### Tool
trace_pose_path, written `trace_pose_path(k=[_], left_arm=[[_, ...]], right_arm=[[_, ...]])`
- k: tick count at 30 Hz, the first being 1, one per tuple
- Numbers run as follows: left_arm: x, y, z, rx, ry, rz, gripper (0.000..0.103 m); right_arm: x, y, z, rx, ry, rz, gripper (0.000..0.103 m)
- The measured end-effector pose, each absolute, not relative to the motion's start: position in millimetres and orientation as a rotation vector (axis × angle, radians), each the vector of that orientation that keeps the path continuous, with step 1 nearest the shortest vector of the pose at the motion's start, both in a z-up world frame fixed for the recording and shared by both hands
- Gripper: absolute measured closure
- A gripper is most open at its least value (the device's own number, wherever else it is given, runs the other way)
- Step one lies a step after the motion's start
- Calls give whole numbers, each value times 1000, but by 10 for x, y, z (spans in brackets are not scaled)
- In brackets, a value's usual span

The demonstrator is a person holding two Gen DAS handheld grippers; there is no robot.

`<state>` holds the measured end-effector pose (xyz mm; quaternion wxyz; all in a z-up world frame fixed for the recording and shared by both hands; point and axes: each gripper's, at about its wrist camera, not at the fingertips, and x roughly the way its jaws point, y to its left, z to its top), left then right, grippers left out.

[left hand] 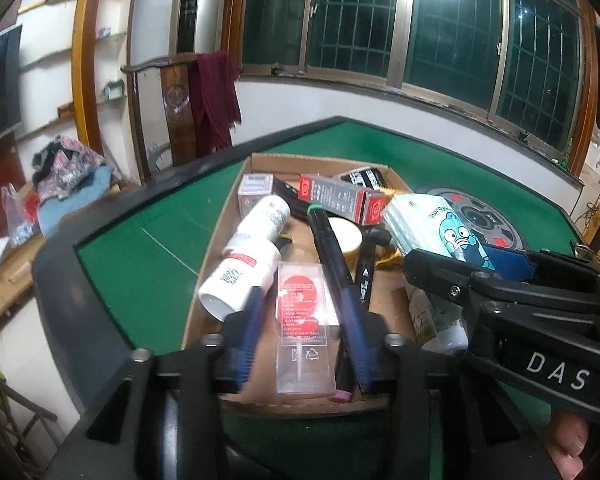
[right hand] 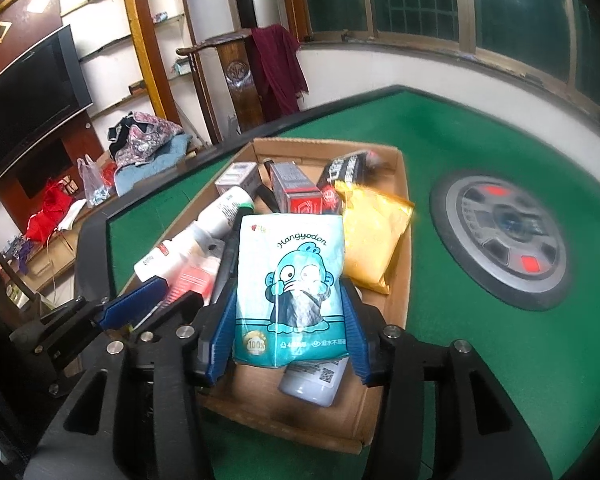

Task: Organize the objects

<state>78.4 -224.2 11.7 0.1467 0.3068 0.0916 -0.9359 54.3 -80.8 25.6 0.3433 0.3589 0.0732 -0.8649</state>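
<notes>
Many items crowd the box (right hand: 384, 412). Right claw (right hand: 290, 346) part-open around the tissue pack (right hand: 292, 280); left claw (left hand: 300, 344) part-open straddling a clear case (left hand: 304, 320).

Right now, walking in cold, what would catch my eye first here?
Probably the tissue pack with its blue cartoon fish, sitting between the right gripper's blue fingers over a crowded cardboard box. Next, the clear case with red inside, lying between the left gripper's fingers. Everything rests on a bright green table.
</notes>
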Motion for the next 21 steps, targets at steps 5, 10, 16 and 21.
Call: trace_pose_path(k=[5,10,16,21], left_arm=[[855,-2225,196,824,225,-2686,53],[881,-2198,221,808,206,-2684,53],[905,-2159,240,798,180,-2688,53],[916,-2112,241,793,155,-2678,53]], right_arm=[[588,-776,300,913,177,-2250,55],[602,-712,348,897,147,-2256,55],[615,-628,373,894,123,-2266,55],[631,-562,383,889,114,-2272,55]])
